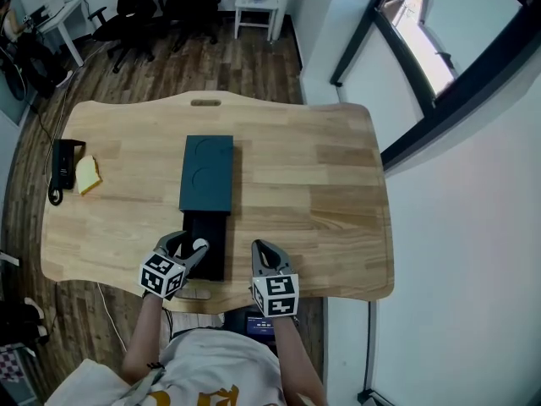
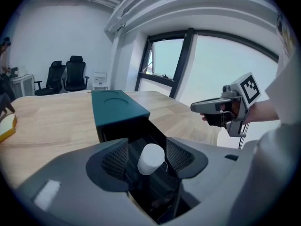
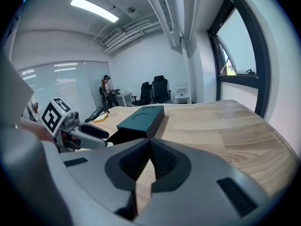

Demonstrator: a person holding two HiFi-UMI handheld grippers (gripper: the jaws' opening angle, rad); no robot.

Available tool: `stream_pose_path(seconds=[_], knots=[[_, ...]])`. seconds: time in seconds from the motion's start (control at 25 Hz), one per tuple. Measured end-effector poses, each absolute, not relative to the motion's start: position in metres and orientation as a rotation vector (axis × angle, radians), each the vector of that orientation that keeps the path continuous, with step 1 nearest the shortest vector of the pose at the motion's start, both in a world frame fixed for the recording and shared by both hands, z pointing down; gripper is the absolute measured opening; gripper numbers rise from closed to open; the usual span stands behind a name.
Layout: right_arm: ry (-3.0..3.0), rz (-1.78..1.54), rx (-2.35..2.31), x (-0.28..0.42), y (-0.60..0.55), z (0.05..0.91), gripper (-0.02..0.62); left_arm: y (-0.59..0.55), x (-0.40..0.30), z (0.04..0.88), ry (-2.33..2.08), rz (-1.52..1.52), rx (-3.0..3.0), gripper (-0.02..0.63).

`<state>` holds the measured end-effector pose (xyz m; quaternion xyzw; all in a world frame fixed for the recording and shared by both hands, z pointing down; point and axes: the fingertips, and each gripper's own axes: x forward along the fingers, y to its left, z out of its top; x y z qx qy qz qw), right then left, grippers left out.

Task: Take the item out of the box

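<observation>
A dark teal rectangular box (image 1: 207,173) with two round impressions in its top lay flat, lengthwise, near the middle of the pale wooden worktop (image 1: 338,193). Its black inner tray (image 1: 211,265) was slid out at the near end. A small white rounded cylinder (image 2: 151,158) stood roughly upright over that open tray, between the spread left tongs (image 2: 147,158), with a slim gap on each side.

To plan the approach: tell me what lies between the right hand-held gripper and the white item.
In the head view, only the right wall of the black drawer and bare wooden table lie there.
</observation>
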<state>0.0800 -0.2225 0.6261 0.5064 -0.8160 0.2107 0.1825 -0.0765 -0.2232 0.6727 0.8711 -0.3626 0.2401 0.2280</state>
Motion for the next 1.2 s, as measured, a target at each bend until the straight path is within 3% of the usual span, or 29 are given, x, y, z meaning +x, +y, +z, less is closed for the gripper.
stream_pose_path(seconds=[0.16,1.0,1.2], knots=[[-2.298,0.594,1.424,0.081,-0.232,0.628,0.006,-0.219,-0.065,0.685,-0.913,0.78,2.418,0.261],[-2.297,0.621,1.434,0.084,-0.227,0.632,0.006,-0.216,-0.056,0.707,-0.821,1.001,2.421,0.257],[-2.291,0.626,1.442,0.087,-0.225,0.632,0.006,-0.217,-0.062,0.708,-0.856,1.041,2.4,0.179]])
